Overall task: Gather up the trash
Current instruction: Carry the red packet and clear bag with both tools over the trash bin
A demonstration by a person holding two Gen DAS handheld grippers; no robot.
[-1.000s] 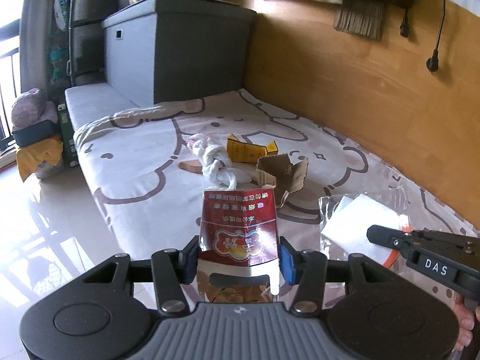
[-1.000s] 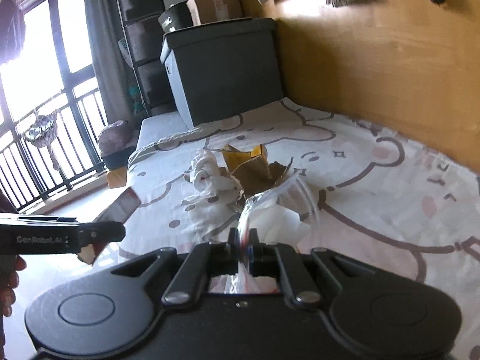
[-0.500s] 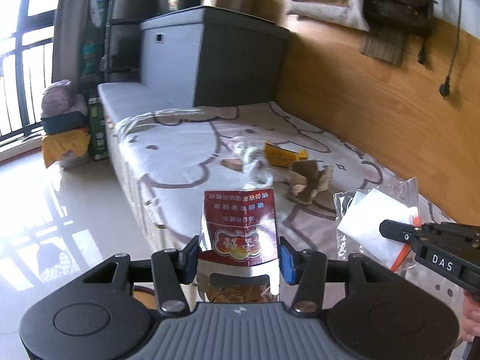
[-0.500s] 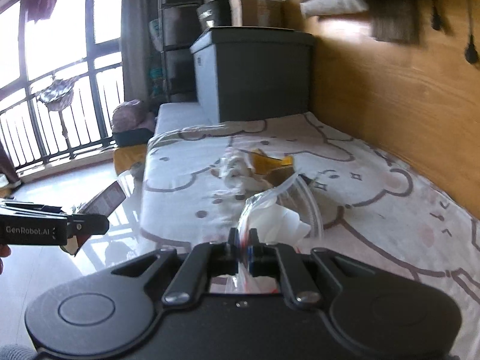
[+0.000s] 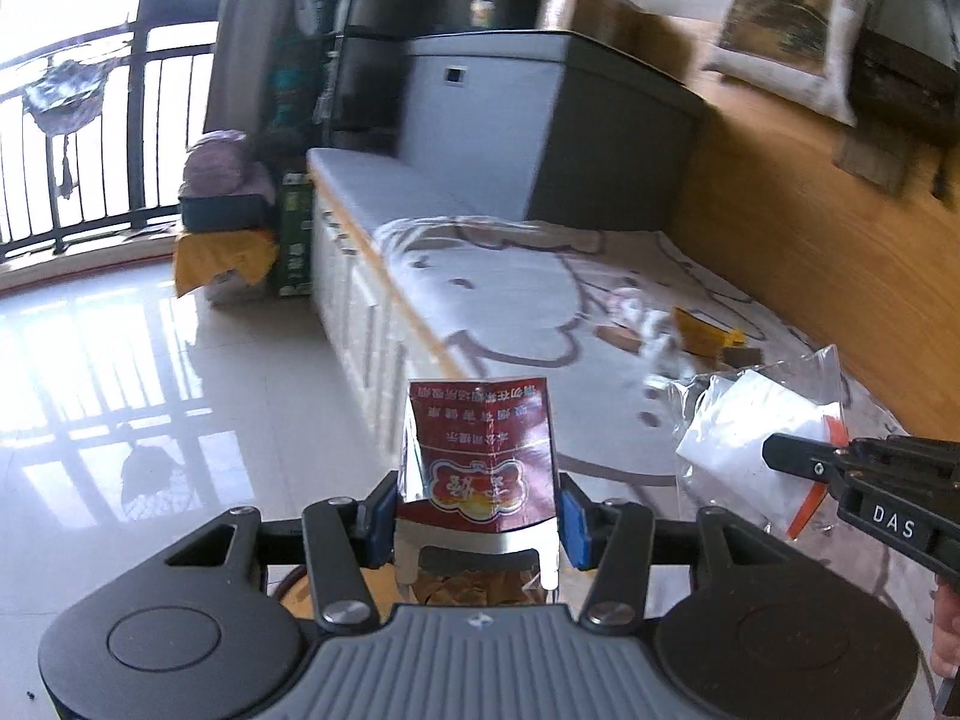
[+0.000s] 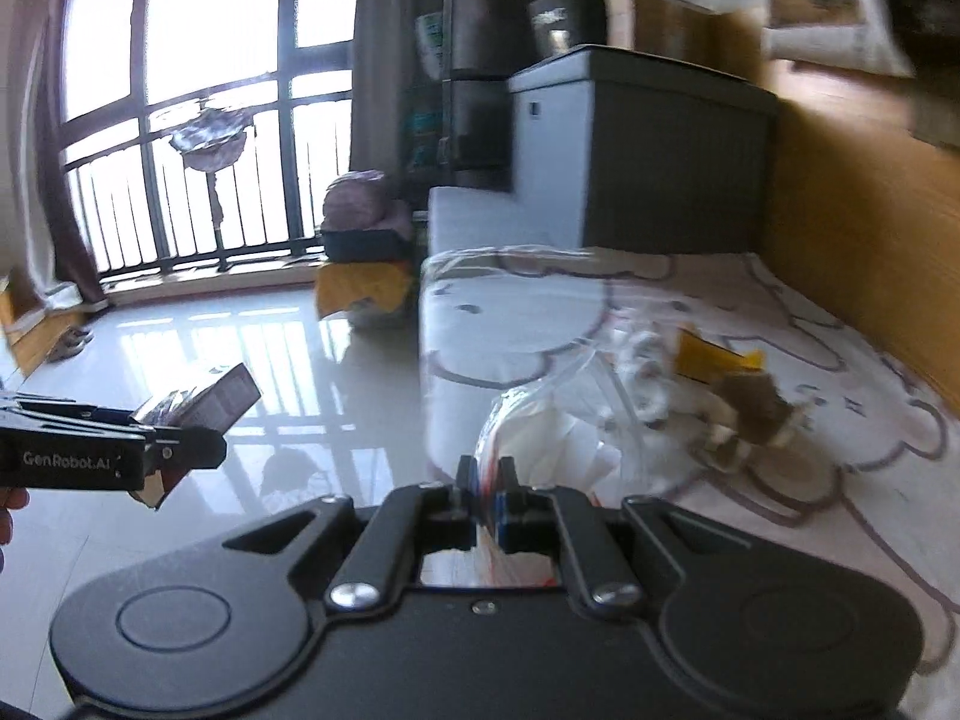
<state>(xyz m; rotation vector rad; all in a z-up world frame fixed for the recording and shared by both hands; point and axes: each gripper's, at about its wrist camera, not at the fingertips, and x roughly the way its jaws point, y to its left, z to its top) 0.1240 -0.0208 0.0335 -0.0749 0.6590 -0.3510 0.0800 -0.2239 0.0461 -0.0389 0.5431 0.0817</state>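
Observation:
My left gripper (image 5: 477,519) is shut on a red snack packet (image 5: 483,456) and holds it over the floor beside the bed; it also shows in the right wrist view (image 6: 198,405). My right gripper (image 6: 486,495) is shut on a clear plastic bag with white paper inside (image 6: 552,426), which also shows in the left wrist view (image 5: 756,420). On the bed sheet (image 5: 510,276) lie a yellow wrapper (image 5: 699,327), a torn cardboard piece (image 6: 753,408) and a crumpled white tissue (image 5: 651,324).
A grey storage box (image 5: 540,120) stands at the bed's far end against the wood-panelled wall (image 5: 810,228). Bags and a yellow bundle (image 5: 222,252) sit on the glossy floor (image 5: 150,390) near the balcony railing (image 6: 180,180).
Both grippers have pulled back and swung left away from the bed, each still holding its item. More floor and window are in view now.

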